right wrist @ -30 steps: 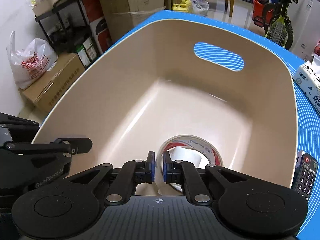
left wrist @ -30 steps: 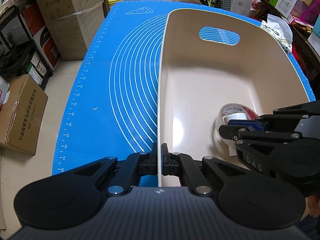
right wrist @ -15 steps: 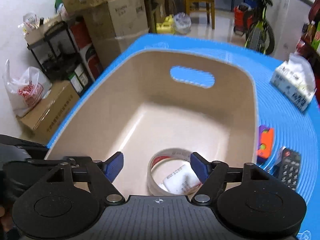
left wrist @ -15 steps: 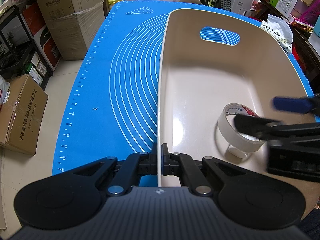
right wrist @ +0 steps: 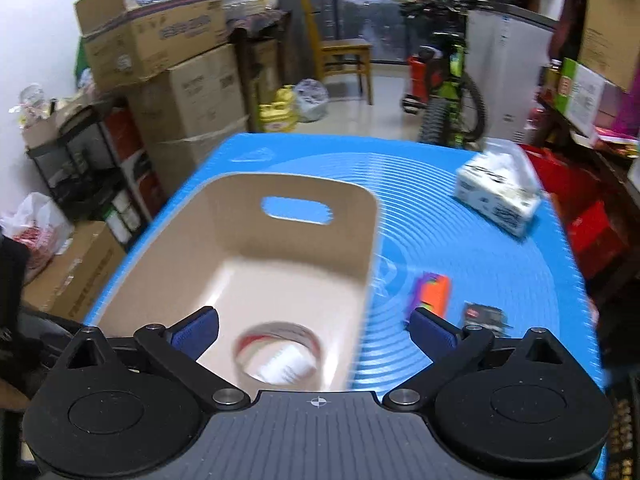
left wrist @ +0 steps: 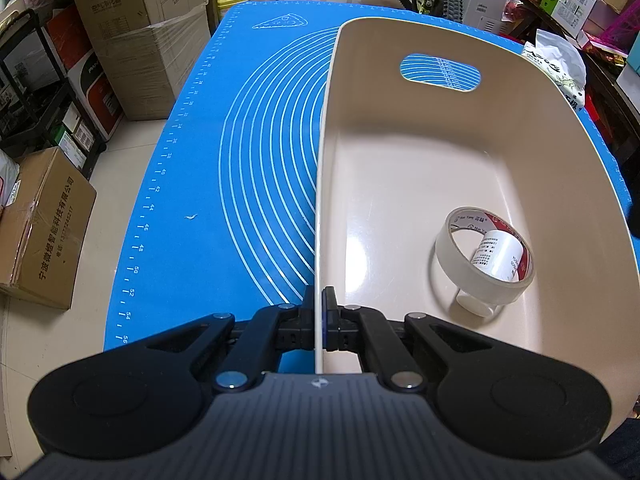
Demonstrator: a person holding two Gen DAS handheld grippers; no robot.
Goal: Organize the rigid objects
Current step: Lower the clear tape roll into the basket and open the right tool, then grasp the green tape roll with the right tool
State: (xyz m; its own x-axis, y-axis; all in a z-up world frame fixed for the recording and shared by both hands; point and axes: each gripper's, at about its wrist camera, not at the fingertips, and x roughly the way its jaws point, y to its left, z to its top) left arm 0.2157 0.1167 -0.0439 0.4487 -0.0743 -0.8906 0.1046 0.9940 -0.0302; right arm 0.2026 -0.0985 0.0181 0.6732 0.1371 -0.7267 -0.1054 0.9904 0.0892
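A beige plastic bin [left wrist: 420, 160] [right wrist: 224, 240] stands on the blue mat [left wrist: 208, 200] [right wrist: 460, 240]. My left gripper [left wrist: 319, 320] is shut on the bin's near left rim. Inside the bin lies a roll of tape [left wrist: 484, 256] [right wrist: 280, 354] with a small white bottle [left wrist: 498, 254] resting in its hole. My right gripper [right wrist: 314, 330] hangs above the bin's near right corner, its jaws opening wide with nothing between them. On the mat to the right of the bin lie an orange and purple block [right wrist: 432, 294] and a black remote [right wrist: 484, 316].
A tissue pack [right wrist: 498, 196] [left wrist: 560, 64] sits at the mat's far right. Cardboard boxes [left wrist: 132, 40] and a black shelf stand on the floor to the left. A bicycle [right wrist: 444, 92] and a wooden chair stand beyond the table.
My right gripper let go of the tape roll, opened wide, and pulled up and back out of the bin. The roll now rests in the bin. The left gripper has kept still.
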